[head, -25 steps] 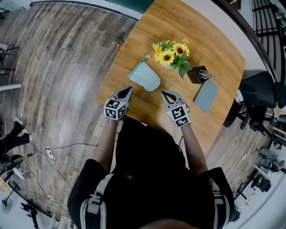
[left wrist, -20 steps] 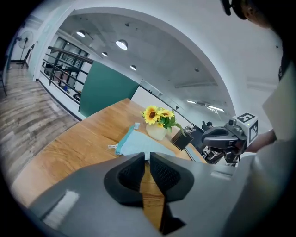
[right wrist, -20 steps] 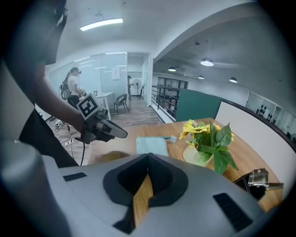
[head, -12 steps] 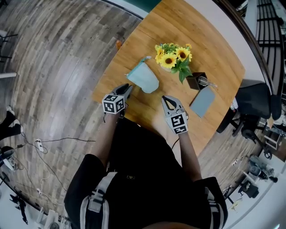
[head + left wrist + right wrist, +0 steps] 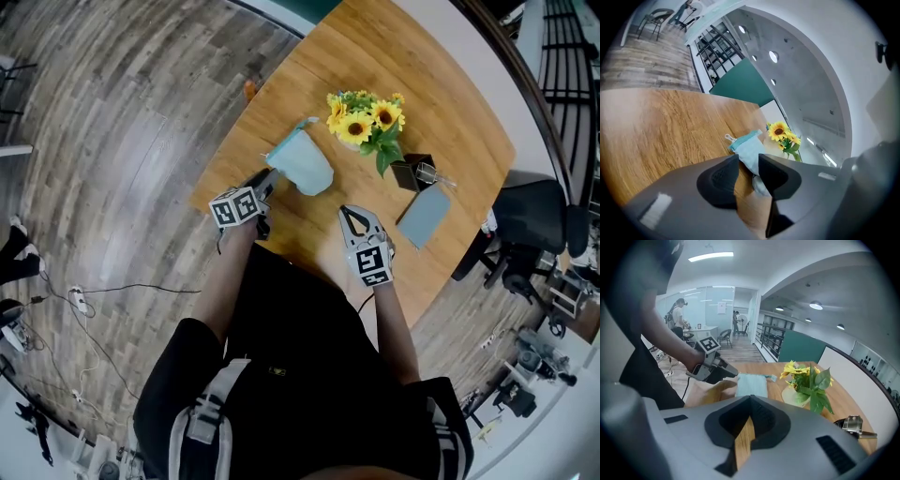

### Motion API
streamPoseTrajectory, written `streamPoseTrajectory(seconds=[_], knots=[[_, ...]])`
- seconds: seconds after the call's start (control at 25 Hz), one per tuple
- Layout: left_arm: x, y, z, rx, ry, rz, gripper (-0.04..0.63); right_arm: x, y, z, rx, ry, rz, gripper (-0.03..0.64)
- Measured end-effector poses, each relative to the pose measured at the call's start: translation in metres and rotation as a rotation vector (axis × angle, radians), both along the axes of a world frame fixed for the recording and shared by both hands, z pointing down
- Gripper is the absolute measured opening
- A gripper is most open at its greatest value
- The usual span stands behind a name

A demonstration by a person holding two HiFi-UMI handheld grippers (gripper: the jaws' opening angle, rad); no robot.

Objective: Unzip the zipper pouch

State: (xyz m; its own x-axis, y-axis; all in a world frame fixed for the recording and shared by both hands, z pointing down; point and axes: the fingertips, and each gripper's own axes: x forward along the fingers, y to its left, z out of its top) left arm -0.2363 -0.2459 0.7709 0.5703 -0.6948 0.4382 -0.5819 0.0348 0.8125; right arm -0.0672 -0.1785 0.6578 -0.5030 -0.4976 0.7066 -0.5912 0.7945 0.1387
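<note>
Pouch: We see the light blue fabric zipper pouch point(image 5: 302, 161) lying flat on the near left part of the light brown wooden tabletop point(image 5: 450, 84). Its teal zipper band point(image 5: 746, 137) is at its far end, and a small white zipper pull point(image 5: 728, 137) sticks out from that band.

Left gripper: Our left gripper point(image 5: 265, 178) is released, its jaws parted by a narrow gap. Its tips are at the pouch's near left edge and the pouch's near end shows in the gap. We cannot tell whether the jaws touch the fabric.

Right gripper: Our right gripper point(image 5: 348, 211) is clenched, tip against tip, with nothing between them. It sits near and right of the pouch, apart from it.

Flowers: A bunch of yellow sunflowers with green leaves point(image 5: 366, 117) stands just right of the pouch's far end.

Right side: A small dark box with a metal piece on top point(image 5: 411, 171) sits beyond the flowers. A flat grey-blue rectangular case point(image 5: 423, 214) lies beside it, nearer to us.
</note>
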Motion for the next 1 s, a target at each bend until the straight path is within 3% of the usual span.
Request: streamPoseTrajectory(seconds=[0.12,0.36,0.76,1.0], knots=[[0.002,-0.001,0.007,-0.061,0.065,-0.048,0.133,0.001,0.000,0.001,-0.002,0.007,0.004,0.003],[0.003,-0.004,0.016,-0.131,0.117,-0.098,0.176,-0.004,0.000,-0.003,0.012,0.022,0.002,0.003],[0.007,-0.021,0.016,-0.153,0.223,-0.147,0.179,-0.001,0.003,-0.003,0.012,0.042,0.020,0.003],[0.009,-0.038,0.010,-0.151,0.292,-0.175,0.226,0.002,0.004,0.000,0.006,0.046,0.027,0.003]])
